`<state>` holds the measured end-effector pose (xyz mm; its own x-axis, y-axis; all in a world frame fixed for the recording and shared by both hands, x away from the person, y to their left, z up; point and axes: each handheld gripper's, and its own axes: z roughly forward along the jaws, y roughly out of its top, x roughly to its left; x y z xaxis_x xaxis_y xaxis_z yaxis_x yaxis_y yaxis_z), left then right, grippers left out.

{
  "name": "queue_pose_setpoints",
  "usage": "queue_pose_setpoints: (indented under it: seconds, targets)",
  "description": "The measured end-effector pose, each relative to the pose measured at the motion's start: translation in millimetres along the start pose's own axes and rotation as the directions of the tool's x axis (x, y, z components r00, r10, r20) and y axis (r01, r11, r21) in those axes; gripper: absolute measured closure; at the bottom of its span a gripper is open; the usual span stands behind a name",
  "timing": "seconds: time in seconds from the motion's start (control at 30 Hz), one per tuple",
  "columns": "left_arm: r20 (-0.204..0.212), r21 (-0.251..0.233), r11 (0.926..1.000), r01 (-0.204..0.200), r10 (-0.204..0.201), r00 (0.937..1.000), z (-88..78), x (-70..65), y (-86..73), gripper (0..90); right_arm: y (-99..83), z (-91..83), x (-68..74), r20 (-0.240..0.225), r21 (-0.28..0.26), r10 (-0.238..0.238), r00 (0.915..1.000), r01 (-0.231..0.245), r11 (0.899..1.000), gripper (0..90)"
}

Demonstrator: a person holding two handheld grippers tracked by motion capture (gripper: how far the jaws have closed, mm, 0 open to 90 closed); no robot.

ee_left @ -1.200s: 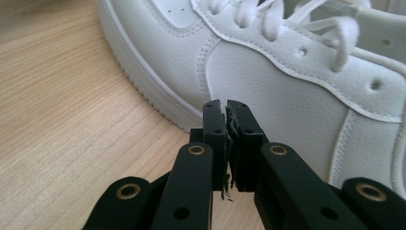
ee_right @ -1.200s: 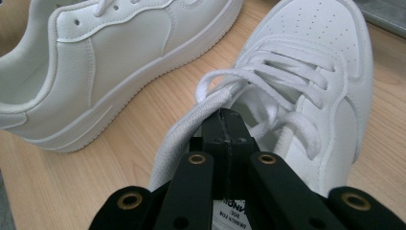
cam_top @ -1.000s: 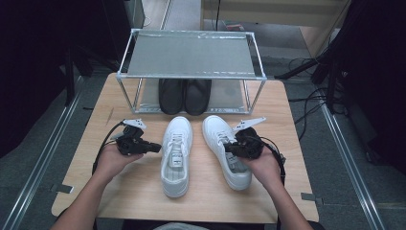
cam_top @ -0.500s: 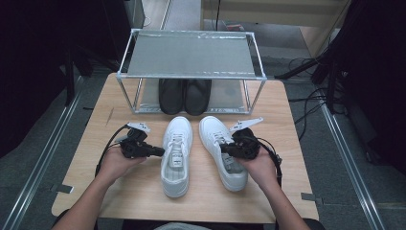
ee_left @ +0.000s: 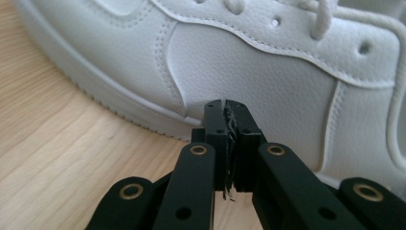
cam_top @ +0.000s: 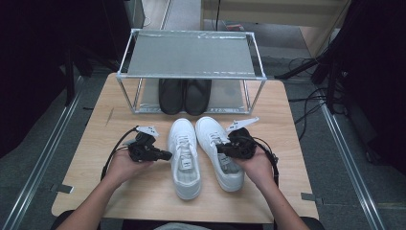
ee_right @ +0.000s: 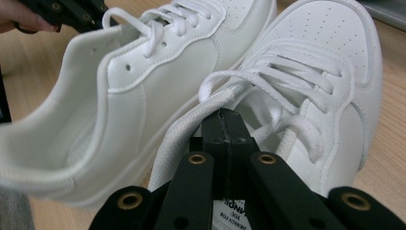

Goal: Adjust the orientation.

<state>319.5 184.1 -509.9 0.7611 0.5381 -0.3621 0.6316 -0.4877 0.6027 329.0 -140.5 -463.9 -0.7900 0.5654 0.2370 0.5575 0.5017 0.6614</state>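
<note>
two white sneakers lie side by side on the bench (cam_top: 143,191), toes toward the metal rack (cam_top: 191,53) at 12 o'clock, where a black pair (cam_top: 185,95) sits on the lower shelf. the left gripper (cam_top: 165,155) comes in at the left sneaker (cam_top: 185,155) from 9 o'clock, fingers pressed together on nothing, tips just beside the shoe's side wall (ee_left: 268,86). the right gripper (cam_top: 221,149) hangs over the right sneaker (cam_top: 221,143) from 3 o'clock — fingers also pressed together, at the tongue and laces (ee_right: 268,115); whether they pinch anything i cannot tell.

Bare table (cam_top: 119,120) left of white sneakers (cam_top: 184,158) (metal rack (cam_top: 191,55) across the far edge).
</note>
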Motion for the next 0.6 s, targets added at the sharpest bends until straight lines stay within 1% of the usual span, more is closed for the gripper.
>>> queue_pose_setpoints:
  seconds: [0.03,0.07,0.2,0.23,0.27,0.3,0.4,0.53,0.6]
  targets:
    - [0.011,0.002,1.0000,0.005,-0.006,0.9999,2.1,-1.9,0.6,88.1,-0.2,-0.2,-0.8,-0.004,-0.001,0.003,1.0000,-0.003,1.000,90.0]
    - [0.015,0.000,1.0000,0.003,-0.003,0.9999,4.4,-4.7,1.1,88.0,-0.2,-0.3,-1.3,-0.005,-0.001,0.003,1.0000,-0.003,1.000,90.0]
    - [0.032,0.019,0.9989,-0.043,0.042,0.9986,13.5,-16.6,5.1,87.6,-0.1,-0.4,-1.4,-0.004,-0.001,-0.004,1.0000,0.004,1.000,90.0]
    - [0.032,0.022,0.9986,-0.049,0.048,0.9983,15.9,-20.1,6.0,87.3,-0.1,-0.5,-1.4,-0.005,-0.001,-0.006,1.0000,0.006,1.000,90.0]
    - [0.022,0.028,0.9978,-0.060,0.059,0.9980,16.8,-22.6,7.0,86.7,-0.1,-0.5,-1.3,0.000,-0.002,-0.008,1.0000,0.008,1.000,90.0]
    - [0.016,0.030,0.9979,-0.057,0.056,0.9983,17.1,-23.9,7.3,86.7,-0.2,-0.6,-2.0,0.006,-0.001,-0.010,0.9999,0.010,1.000,90.0]
    - [0.013,0.026,0.9990,-0.037,0.037,0.9992,17.6,-25.3,6.8,87.0,-0.2,-0.6,-4.3,-0.004,-0.003,-0.006,1.0000,0.006,1.000,90.0]
    - [0.019,0.029,0.9983,-0.050,0.049,0.9986,21.3,-29.9,8.1,87.3,0.3,-0.3,-6.2,0.010,-0.002,-0.006,0.9999,0.006,1.000,90.0]
    - [0.018,0.032,0.9973,-0.066,0.066,0.9977,23.1,-32.5,9.1,87.1,0.8,-0.3,-9.7,0.016,0.001,-0.004,0.9999,0.004,1.000,90.0]
